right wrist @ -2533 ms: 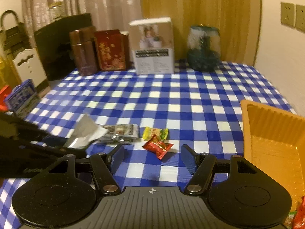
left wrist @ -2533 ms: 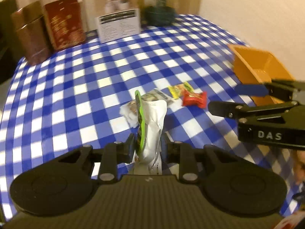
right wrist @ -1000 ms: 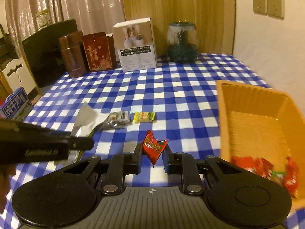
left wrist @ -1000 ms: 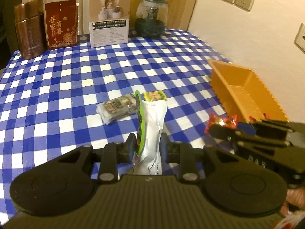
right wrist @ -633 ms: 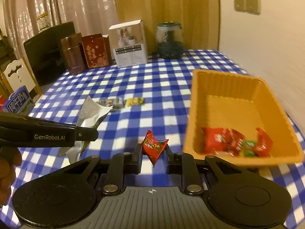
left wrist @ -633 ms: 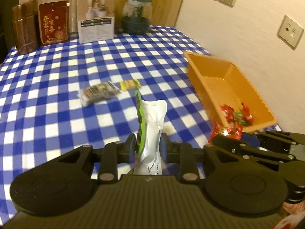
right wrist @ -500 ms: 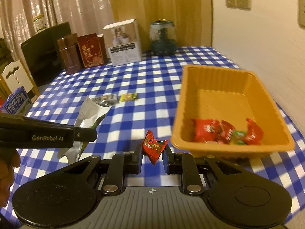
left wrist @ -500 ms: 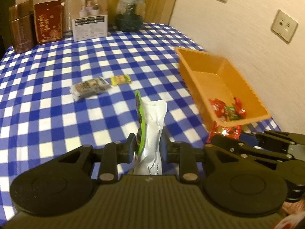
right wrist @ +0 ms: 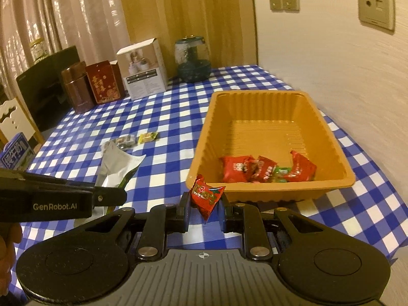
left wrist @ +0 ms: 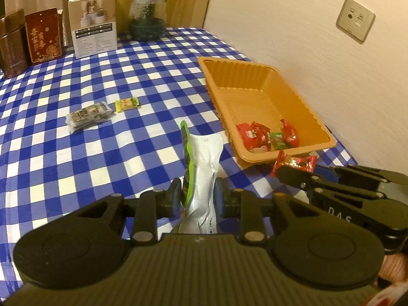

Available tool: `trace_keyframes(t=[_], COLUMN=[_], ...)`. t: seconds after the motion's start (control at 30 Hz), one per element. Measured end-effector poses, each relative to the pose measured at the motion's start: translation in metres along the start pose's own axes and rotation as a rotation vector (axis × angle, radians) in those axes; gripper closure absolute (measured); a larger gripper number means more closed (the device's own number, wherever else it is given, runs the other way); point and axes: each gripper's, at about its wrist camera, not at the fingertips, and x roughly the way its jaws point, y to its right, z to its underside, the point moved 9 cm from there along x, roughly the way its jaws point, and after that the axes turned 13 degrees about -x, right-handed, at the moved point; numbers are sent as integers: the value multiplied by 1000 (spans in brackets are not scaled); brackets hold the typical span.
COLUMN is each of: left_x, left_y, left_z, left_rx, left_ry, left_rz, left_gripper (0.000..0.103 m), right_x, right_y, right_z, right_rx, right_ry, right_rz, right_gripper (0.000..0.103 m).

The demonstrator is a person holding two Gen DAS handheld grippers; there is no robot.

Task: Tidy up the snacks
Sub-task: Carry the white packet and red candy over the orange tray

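Both hands are up over the checked tablecloth [left wrist: 76, 153] here, each with something in its grip. The left gripper [left wrist: 196, 196] has its fingers pinched narrow on a silver pouch [left wrist: 204, 168] with a green edge, standing upright between the pads. Over on the other side, the right gripper [right wrist: 204, 210] is clamped tight on a small red candy [right wrist: 206, 195], tilted a little, corner poking down between the pads.

The orange tray [right wrist: 329, 137] sits toward the wall side of the table, and the red candy hangs just in front of its near rim, not over it. Inside the tray, bunched at the near end, there's a little heap of red wrappers [right wrist: 244, 169] with a green one [right wrist: 280, 172] tucked among them; exactly how many reds, hard to say from here, they overlap.

Out on the open cloth, well apart from the tray, a dark snack packet [left wrist: 88, 117] lies flat, and just beside it a small yellow candy [left wrist: 127, 103]. Along the far edge stand a white box [left wrist: 94, 23], a red box [left wrist: 44, 34] and a glass jar [left wrist: 148, 16].
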Motion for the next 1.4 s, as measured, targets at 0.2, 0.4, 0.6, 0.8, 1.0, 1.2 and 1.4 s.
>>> trace_keyframes(t=[0.2,0.4,0.6,0.8,1.0,1.2,1.4], left_x=[2,2,2,4,9,19,33], left_y=[14,25,33,43,55,71,87], left_z=[0,-1,-4,-6,-11,-23,-33], left_rx=[18,32,36,43,51,62,69], left_ry=[-7,-6,-4,-5,-4,0,-1], left_rz=[8,18,30,44,61,83,100], left_gripper=[78,78,78,78,78,78,78], right_x=[-6,-11,-14,-20,-24,-22,-14], right_y=[12,18,24,36,57,79,105], right_z=[0,-2,-4,-7,-13,-26,-34], right_rx=[27,37,47,62,97,91,112], right_ry=[8,19,26,35,46,68,102], right_rz=[11,18,29,47,67,110,152], right_gripper=[81,81,81,81,81,81,81])
